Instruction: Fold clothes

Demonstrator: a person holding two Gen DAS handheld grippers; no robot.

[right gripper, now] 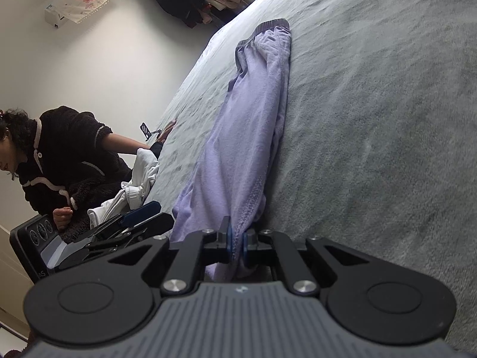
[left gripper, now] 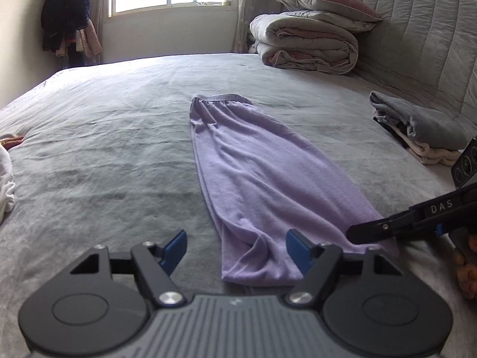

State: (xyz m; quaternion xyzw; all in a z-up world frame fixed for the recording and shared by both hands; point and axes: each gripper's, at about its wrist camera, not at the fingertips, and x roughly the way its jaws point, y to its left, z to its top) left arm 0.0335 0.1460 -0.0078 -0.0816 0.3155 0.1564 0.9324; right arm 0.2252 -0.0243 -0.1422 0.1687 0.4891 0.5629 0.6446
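1. My left gripper point(left gripper: 235, 250) sits at the bottom centre of the left wrist view, jaws partly apart, straddling the near hem of the lilac trousers point(left gripper: 253, 176); I see no pad pressing on the cloth.
2. My right gripper point(right gripper: 237, 246) is pinched tight on the hem of the trousers at lower centre of the right wrist view.
3. The trousers lie stretched lengthwise on the grey bed point(left gripper: 104, 149), waistband toward the top of the frame.
4. A stack of folded clothes point(left gripper: 417, 128) sits at the right edge, a rolled duvet point(left gripper: 307, 41) at upper right.
5. A person point(right gripper: 68, 161) leans by the bed at the left of the right wrist view.
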